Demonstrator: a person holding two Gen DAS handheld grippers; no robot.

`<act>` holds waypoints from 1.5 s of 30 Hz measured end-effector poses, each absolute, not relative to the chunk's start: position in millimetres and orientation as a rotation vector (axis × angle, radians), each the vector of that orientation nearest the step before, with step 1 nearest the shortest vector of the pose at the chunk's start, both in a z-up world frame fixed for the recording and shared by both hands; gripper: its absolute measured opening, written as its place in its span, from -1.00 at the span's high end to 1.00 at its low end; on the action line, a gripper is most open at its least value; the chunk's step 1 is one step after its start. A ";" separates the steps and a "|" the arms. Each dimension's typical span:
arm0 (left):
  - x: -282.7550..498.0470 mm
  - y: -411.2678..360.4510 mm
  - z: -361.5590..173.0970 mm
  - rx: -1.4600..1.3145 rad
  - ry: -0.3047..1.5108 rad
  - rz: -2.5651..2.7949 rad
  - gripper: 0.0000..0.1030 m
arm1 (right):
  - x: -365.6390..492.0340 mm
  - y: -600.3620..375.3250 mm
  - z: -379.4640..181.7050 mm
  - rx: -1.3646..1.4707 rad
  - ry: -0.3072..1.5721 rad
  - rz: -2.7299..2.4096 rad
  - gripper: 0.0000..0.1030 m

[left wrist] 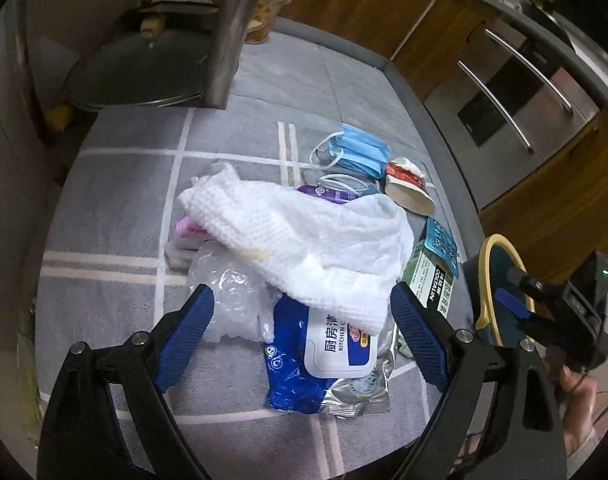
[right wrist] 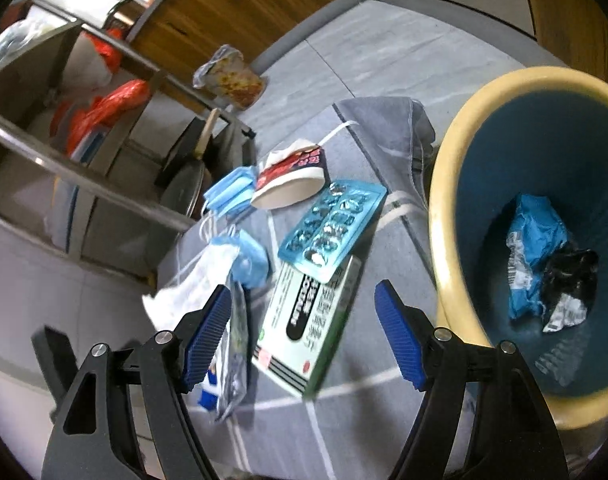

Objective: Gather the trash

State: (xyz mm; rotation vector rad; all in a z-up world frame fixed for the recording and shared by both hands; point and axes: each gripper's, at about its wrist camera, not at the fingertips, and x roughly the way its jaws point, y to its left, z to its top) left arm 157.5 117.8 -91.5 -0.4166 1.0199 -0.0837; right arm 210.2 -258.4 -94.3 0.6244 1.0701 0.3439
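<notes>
A pile of trash lies on a grey checked mat [left wrist: 115,200]. In the left wrist view my left gripper [left wrist: 304,336] is open just above a white crumpled cloth wipe [left wrist: 304,240], a blue kitchen-wipes pack [left wrist: 324,364] and a clear plastic bag [left wrist: 231,300]. Blue face masks [left wrist: 356,152] and a crushed paper cup [left wrist: 408,188] lie beyond. In the right wrist view my right gripper [right wrist: 304,332] is open over a green-white medicine box [right wrist: 312,320] with a teal blister pack [right wrist: 332,224] on it. The blue bin [right wrist: 456,208] with a cream rim stands to the right and holds crumpled wrappers [right wrist: 544,260].
A metal shelf rack [right wrist: 83,176] with a pan [left wrist: 143,64] and red bags [right wrist: 103,108] stands at the left. A snack cup [right wrist: 231,80] lies by the wooden cabinets [left wrist: 424,20]. The mat's corner [right wrist: 392,120] is folded near the bin.
</notes>
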 end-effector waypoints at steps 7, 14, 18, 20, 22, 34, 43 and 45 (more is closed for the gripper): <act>158.9 121.7 -98.9 -0.489 1.030 -0.123 -0.59 | 243.5 -256.0 -117.9 0.665 1.120 0.316 -0.45; 162.2 120.1 -103.1 -0.552 1.044 -0.174 -0.47 | 262.6 -256.5 -128.7 0.671 1.115 0.283 -0.46; 165.1 114.4 -105.5 -0.562 1.054 -0.192 -0.41 | 267.9 -250.0 -127.2 0.626 1.110 0.274 -0.46; 166.5 113.0 -107.9 -0.571 1.059 -0.198 -0.40 | 270.8 -244.5 -127.0 0.576 1.117 0.261 -0.45; 167.9 112.2 -111.8 -0.586 1.065 -0.200 -0.37 | 273.7 -238.5 -126.6 0.528 1.125 0.251 -0.43; 182.2 114.7 -130.5 -0.697 1.080 -0.205 -0.13 | 286.3 -212.1 -131.3 0.421 1.188 0.237 -0.18; 192.3 116.2 -144.8 -0.739 1.107 -0.194 0.56 | 286.6 -216.4 -138.5 0.478 1.189 0.250 0.34; 192.5 115.4 -147.5 -0.742 1.111 -0.200 0.82 | 285.7 -218.5 -138.0 0.495 1.180 0.257 0.47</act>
